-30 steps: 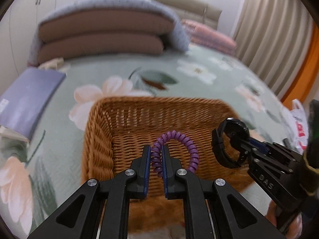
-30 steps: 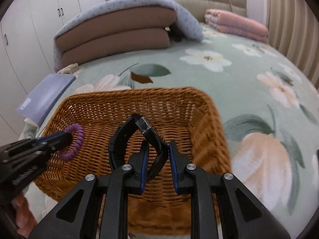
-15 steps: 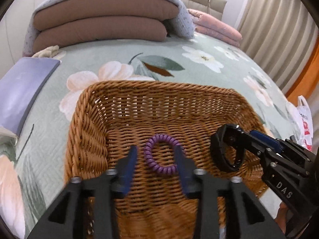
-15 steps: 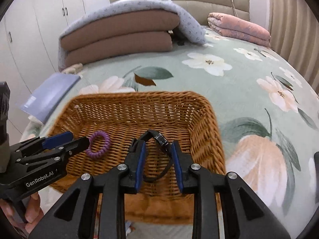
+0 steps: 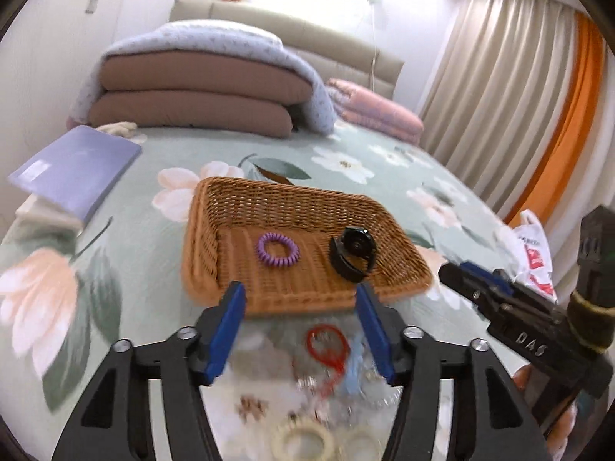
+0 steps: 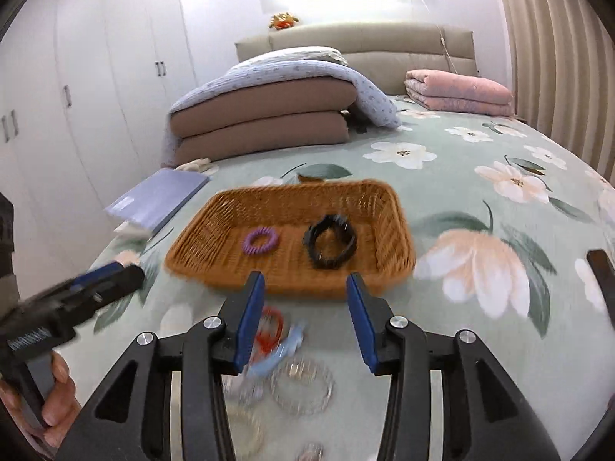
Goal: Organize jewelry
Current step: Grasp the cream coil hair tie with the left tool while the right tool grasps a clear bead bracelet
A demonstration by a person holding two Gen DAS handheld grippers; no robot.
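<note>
the purple coil hair tie (image 5: 277, 249) lies flat on the floor of the wicker basket (image 5: 200, 230), left of middle, and the black watch (image 5: 351, 253) lies to its right in the same basket, the two apart from each other. the watch's band curls up in a loop with the round face tipped upward. the basket sits on a green floral bedspread (image 5: 57, 269).

in front of the basket's near rim, on the bedspread, is a loose scatter of more pieces: a red ring-shaped band (image 5: 326, 345), a pale blue piece (image 6: 282, 349) beside it, a clear beaded bracelet (image 6: 301, 386) and a cream ring (image 5: 303, 440) nearest the cameras. much of this heap is blurred.

the left gripper (image 5: 301, 330) hangs above that scatter with its blue-padded jaws spread wide and nothing between them. the right gripper (image 6: 305, 320) hangs just to its right, jaws likewise spread wide and holding nothing.

further off, a lavender folder (image 5: 77, 169) lies left of the basket, a stack of folded brown quilts (image 6: 265, 123) under a blue-patterned cover sits behind it, and a pink folded blanket (image 6: 457, 92) rests by the headboard.
</note>
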